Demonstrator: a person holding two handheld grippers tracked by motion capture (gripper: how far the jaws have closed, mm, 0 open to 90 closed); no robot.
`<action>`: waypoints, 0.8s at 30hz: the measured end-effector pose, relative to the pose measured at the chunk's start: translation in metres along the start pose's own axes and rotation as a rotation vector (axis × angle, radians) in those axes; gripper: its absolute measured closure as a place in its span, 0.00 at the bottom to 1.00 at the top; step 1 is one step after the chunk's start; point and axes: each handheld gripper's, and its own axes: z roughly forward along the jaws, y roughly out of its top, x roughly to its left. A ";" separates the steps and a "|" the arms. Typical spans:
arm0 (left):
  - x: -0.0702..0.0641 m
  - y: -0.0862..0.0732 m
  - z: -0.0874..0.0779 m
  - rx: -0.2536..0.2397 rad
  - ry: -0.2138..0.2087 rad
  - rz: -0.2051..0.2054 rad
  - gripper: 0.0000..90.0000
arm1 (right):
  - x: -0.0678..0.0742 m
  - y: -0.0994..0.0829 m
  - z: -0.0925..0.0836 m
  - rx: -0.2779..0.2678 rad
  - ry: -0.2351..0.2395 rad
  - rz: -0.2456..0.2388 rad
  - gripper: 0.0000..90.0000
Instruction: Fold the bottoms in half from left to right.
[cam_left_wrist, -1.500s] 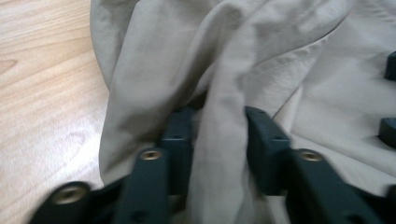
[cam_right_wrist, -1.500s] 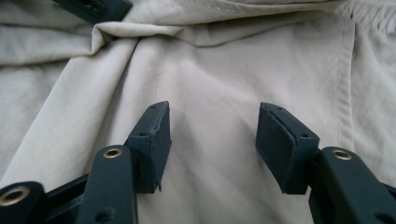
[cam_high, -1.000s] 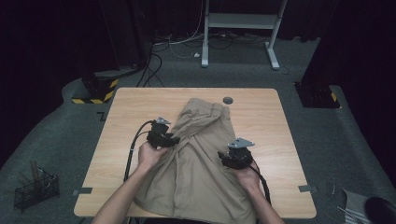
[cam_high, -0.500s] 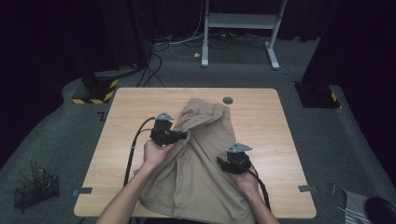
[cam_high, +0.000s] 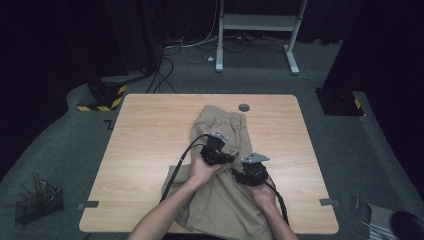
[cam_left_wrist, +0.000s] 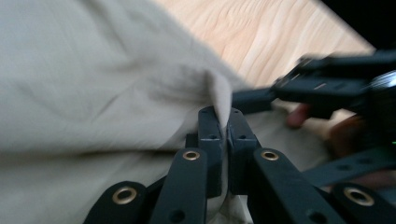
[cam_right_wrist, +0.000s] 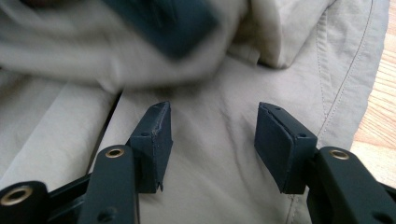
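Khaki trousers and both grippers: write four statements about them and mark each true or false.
1. The left gripper is shut on a fold of the khaki trousers. True.
2. The right gripper clamps the cloth. False: its jaws stand open above flat fabric.
3. The trousers hang wholly off the wooden table. False: they lie on it.
4. A small round grey disc sits on the table beyond the trousers. True.

Khaki trousers (cam_high: 220, 200) crumpled on table's near middle, one fold pinched up
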 end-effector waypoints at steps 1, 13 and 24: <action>0.000 -0.001 0.001 0.004 0.003 0.002 0.93 | 0.000 0.000 0.000 0.000 0.001 0.001 0.51; 0.001 -0.016 -0.073 -0.136 0.124 0.039 0.48 | 0.003 0.001 -0.011 -0.028 0.002 0.003 0.53; 0.019 -0.092 -0.111 -0.177 0.176 -0.075 0.35 | 0.013 -0.013 -0.040 -0.001 0.014 -0.043 0.52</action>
